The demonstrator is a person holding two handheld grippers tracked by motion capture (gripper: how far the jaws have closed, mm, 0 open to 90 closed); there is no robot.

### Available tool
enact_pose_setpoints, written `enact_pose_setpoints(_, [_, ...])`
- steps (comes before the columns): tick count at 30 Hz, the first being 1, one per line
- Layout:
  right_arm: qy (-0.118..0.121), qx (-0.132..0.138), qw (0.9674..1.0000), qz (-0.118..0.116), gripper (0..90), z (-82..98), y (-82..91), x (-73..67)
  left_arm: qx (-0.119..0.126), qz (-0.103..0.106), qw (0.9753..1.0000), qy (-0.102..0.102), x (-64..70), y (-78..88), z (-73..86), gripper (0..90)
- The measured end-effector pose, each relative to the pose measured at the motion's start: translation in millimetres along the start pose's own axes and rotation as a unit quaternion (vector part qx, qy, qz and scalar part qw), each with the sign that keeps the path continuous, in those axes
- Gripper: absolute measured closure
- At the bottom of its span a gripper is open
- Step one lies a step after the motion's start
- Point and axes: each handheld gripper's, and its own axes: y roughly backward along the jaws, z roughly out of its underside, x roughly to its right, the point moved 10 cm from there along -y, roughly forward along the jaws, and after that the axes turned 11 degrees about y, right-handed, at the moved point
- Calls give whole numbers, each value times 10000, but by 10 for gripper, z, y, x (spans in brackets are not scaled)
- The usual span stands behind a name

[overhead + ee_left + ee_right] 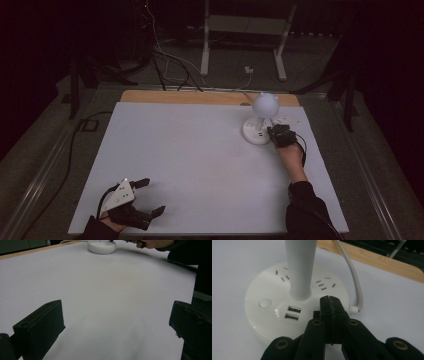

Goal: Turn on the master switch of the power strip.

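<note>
We could read no writing or brand on the white lamp (294,312), whose round base with its sockets, two USB ports and a button stood at the far right of the white table (200,160), near the wooden edge. Our right hand (291,156) reached forward with the right gripper (329,300), its jaws pressed together over the base just beside the stem, holding nothing. Our left gripper (150,197) rested at the near left, jaws spread wide and empty.
</note>
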Motion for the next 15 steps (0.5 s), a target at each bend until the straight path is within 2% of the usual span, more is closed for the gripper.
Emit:
enact_pose_setpoints(3, [39, -29, 10000, 19, 900, -5, 1, -4, -18, 1, 10000, -32, 8, -3, 4, 2])
enact_pose_setpoints(6, [-47, 7, 10000, 36, 900, -18, 31, 24, 4, 3, 10000, -37, 12, 4, -3, 2])
enact_pose_setpoints(12, [-75, 122, 9999, -45, 890, -49, 109, 29, 8, 2, 10000, -25, 6, 1, -5, 2])
enact_pose_setpoints(13, [-91, 142, 9998, -70, 881, -61, 125, 29, 6, -3, 10000, -27, 8, 1, -5, 2])
enact_pose_setpoints(14, [-90, 175, 9997, -127, 834, -83, 150, 19, 5, -9, 10000, -33, 8, 3, -6, 2])
enact_pose_setpoints(15, [-90, 175, 9997, -127, 834, -83, 150, 19, 10, -8, 10000, -29, 9, 4, -7, 2])
